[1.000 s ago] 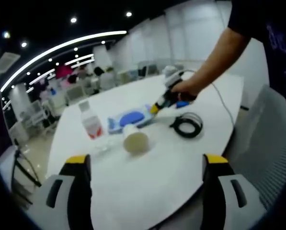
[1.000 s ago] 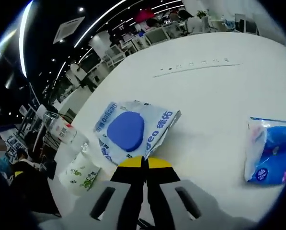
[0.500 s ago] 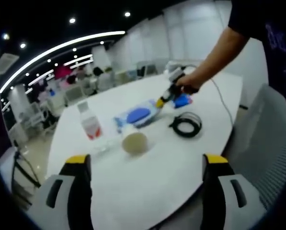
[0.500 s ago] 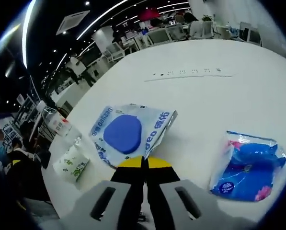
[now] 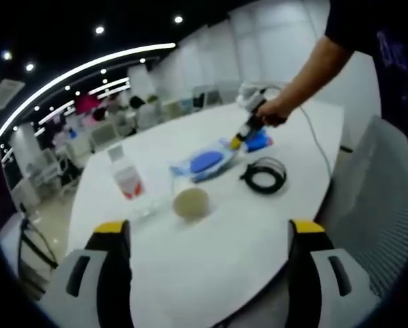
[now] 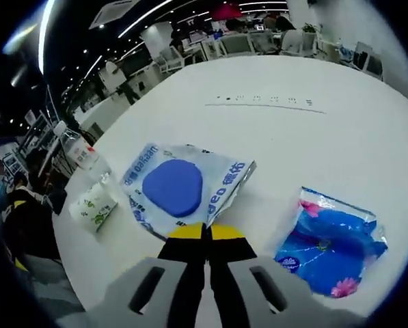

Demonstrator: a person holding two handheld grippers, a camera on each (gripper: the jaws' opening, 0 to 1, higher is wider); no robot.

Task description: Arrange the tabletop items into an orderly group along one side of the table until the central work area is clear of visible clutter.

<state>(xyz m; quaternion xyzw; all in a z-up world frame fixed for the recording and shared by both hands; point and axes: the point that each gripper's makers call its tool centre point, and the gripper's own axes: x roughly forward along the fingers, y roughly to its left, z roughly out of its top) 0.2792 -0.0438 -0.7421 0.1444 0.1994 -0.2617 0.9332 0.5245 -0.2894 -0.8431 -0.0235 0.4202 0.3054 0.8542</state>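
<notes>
- Your right gripper (image 6: 205,234) is clenched on the near edge of the wipes pack (image 6: 178,189); only a thin flap is pinched, so a quick pull could tear it free.
- Your left gripper (image 5: 207,236) hangs released over the table edge (image 5: 190,287), grasping nothing.
- Just ahead, the paper cup (image 5: 191,202) lies tipped beside the bottle (image 5: 127,179); it may roll if nudged.
- Farther off, the blue tissue pack (image 6: 330,242) and cable coil (image 5: 265,175) sit near the wipes; dragging could snag them.
</notes>
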